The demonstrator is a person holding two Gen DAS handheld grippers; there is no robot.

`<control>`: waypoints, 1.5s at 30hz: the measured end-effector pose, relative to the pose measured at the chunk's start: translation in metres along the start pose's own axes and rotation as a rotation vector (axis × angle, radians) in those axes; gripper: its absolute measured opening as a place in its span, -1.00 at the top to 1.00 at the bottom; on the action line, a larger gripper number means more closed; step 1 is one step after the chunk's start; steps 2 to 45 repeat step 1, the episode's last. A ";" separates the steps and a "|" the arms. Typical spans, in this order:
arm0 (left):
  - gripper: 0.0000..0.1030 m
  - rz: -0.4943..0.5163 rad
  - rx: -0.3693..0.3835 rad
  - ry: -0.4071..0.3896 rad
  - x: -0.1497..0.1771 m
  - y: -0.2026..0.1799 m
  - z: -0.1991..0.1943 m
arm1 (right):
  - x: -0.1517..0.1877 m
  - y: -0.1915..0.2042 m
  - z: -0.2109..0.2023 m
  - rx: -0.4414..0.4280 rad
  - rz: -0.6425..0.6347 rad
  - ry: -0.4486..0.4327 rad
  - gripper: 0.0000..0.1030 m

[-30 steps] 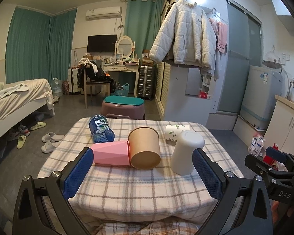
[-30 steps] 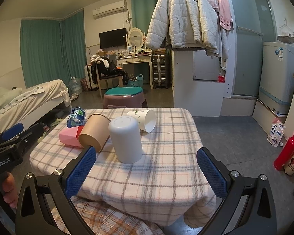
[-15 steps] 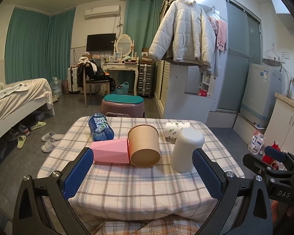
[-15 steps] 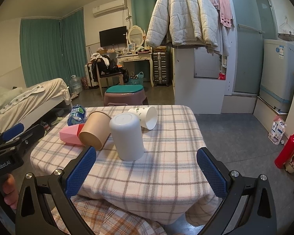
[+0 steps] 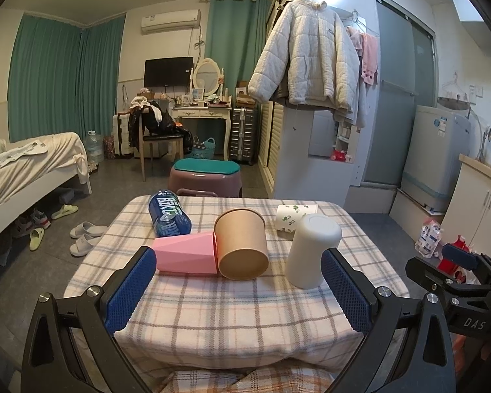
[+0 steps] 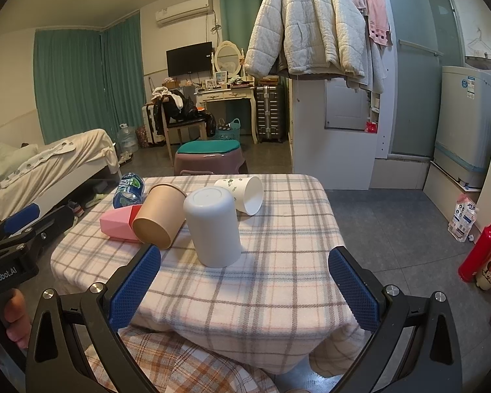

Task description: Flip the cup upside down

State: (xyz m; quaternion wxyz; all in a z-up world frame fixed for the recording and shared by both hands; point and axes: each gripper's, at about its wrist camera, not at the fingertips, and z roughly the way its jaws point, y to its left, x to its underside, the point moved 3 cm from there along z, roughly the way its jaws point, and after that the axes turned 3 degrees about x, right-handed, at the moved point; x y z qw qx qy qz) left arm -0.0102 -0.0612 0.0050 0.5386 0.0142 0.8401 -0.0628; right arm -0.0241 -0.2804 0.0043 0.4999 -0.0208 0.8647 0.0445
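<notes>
At the near worktop edge, both claws hover released over the checked cloth.
The left claw (image 5: 237, 290) and right claw (image 6: 244, 283) grasp nothing; just beyond stands the smooth white plastic cup (image 6: 212, 227), base up, likely light, stiff and slippery, best pinched mid-wall. Right is open cloth; left, close by, lies a brown paper cup (image 6: 160, 216).

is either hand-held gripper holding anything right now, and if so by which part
Nothing is held. The left hand-held gripper and right hand-held gripper are both open and empty; the white cup stands upside down on the table, untouched.
</notes>
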 end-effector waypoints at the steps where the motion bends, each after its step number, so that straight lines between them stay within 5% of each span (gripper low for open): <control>1: -1.00 0.000 -0.001 0.000 0.000 0.001 0.000 | -0.001 0.000 0.000 0.000 0.001 0.000 -1.00; 45: -1.00 0.000 -0.001 0.000 0.000 0.001 0.000 | -0.001 0.000 0.000 0.000 0.001 0.000 -1.00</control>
